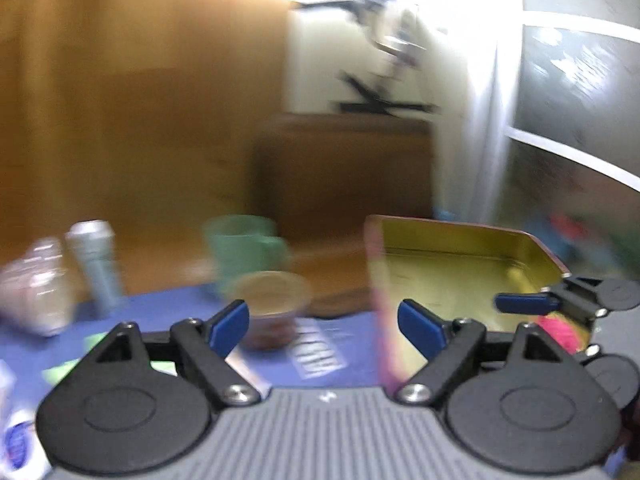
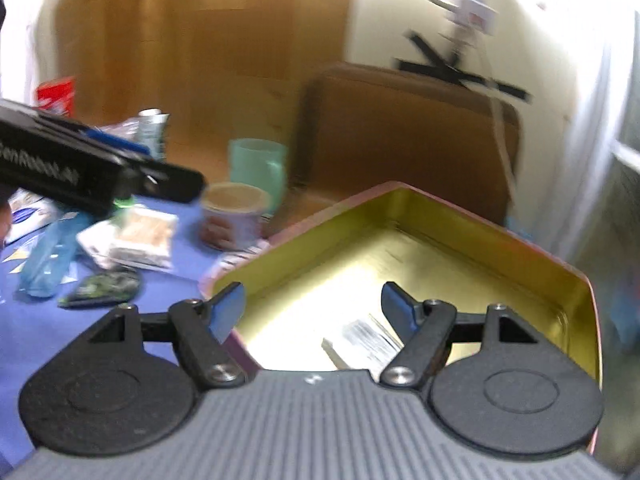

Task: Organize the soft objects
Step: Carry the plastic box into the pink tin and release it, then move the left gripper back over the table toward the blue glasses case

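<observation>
A gold-lined tin box (image 2: 460, 232) with a pink outer wall sits on the blue cloth; it also shows in the left wrist view (image 1: 460, 256). My right gripper (image 2: 316, 312) is open and empty, above the box's near edge. A small white packet (image 2: 360, 340) lies in the box under it. A pink soft thing (image 1: 560, 330) lies in the box's near right corner. My left gripper (image 1: 324, 324) is open and empty, left of the box. Soft packets (image 2: 136, 240) lie on the cloth at left. Both views are blurred.
A green mug (image 1: 244, 248), a lidded cup (image 1: 272, 308), a can (image 1: 96, 264) and a clear bag (image 1: 36, 292) stand on the blue cloth (image 1: 168, 304). A blue wrapper (image 2: 48, 260) and a dark pouch (image 2: 104, 286) lie at left. A brown chair back (image 2: 408, 128) stands behind.
</observation>
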The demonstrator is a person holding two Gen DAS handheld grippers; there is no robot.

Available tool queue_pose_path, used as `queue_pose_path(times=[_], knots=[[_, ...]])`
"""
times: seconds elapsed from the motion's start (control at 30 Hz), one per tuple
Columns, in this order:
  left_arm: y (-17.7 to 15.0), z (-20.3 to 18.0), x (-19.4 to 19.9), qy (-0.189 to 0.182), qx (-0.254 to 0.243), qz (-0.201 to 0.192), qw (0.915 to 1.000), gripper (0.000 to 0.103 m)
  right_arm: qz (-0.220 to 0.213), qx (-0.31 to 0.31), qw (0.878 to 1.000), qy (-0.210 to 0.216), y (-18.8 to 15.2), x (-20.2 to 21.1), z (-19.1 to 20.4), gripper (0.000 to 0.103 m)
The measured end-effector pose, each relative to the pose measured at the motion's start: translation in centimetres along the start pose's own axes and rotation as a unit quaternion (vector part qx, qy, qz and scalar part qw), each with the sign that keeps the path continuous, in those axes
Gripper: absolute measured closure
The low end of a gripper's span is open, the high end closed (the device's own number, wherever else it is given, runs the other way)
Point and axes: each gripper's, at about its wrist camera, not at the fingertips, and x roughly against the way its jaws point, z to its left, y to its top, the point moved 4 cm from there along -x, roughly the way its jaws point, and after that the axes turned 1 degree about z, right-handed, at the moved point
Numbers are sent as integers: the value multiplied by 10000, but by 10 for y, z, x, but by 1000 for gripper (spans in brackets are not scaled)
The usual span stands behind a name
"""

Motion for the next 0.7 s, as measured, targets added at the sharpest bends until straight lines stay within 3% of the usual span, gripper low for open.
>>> queue_pose_path(times=[0.1,0.23,0.47,0.7], knots=[[-23,41,26,507,272,-47,9983,17,74,144,9995,285,19,-8,36,26],[-59,96,58,1212,605,60,9908,17,29,218,9929,1165,37,-9,98,24],[-104,187,128,2412,1234,136,9625,17,526,815,9495,2984,42,-9,234,23],[-127,227,164,2895,1713,274,9413,17,950,1073,9161,3744,39,-18,302,24]])
